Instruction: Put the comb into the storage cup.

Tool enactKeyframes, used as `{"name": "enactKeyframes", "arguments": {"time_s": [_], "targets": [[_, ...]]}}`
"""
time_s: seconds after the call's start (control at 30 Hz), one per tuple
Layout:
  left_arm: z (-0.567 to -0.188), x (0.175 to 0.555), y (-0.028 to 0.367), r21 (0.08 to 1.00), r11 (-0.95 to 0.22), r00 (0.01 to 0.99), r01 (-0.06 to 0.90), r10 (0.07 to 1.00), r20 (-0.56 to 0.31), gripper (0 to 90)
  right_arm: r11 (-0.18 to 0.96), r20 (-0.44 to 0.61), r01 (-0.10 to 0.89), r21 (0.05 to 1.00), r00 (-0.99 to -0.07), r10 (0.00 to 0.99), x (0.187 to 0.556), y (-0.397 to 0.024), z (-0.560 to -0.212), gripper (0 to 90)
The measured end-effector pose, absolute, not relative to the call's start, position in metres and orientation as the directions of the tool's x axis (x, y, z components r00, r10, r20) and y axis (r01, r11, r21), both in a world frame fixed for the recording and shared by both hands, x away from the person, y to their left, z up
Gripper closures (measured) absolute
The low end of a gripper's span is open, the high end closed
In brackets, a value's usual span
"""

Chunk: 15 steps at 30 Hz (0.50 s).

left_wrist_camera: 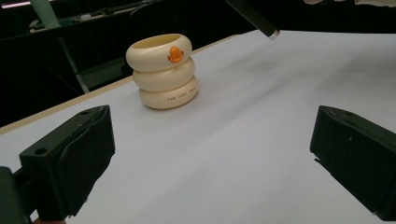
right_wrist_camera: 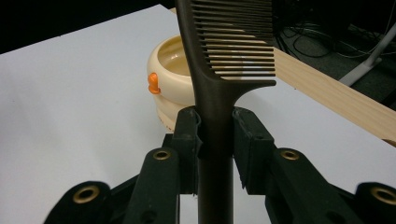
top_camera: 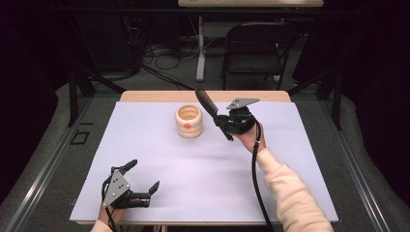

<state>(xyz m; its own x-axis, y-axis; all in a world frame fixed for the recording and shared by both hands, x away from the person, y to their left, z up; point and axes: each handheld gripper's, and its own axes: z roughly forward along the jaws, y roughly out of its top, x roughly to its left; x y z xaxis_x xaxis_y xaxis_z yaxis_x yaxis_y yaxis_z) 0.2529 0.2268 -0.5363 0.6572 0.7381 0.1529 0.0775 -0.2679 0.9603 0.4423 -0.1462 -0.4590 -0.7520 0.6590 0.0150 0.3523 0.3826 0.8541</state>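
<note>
Right gripper (right_wrist_camera: 215, 135): we see it clamped on the dark comb (right_wrist_camera: 224, 60), centre frame.
Comb: raised just right of the cream ringed cup (top_camera: 189, 121).
Left gripper (top_camera: 142, 179): we see it wide open, empty, lower left.

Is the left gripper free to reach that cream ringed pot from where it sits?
Probably yes: the left gripper is open, and bare white table lies between it and the pot.
</note>
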Motion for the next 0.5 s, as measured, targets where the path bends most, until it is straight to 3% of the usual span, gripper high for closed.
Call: {"name": "enactKeyframes", "arguments": {"time_s": [0.5], "targets": [[-0.5362,0.2530,0.2267,0.961,-0.266,0.656,0.077,0.739,0.152,0.1,0.378,0.016,0.345,0.859,-0.756,0.654,0.4472,-0.1383,-0.4560,71.9]]}}
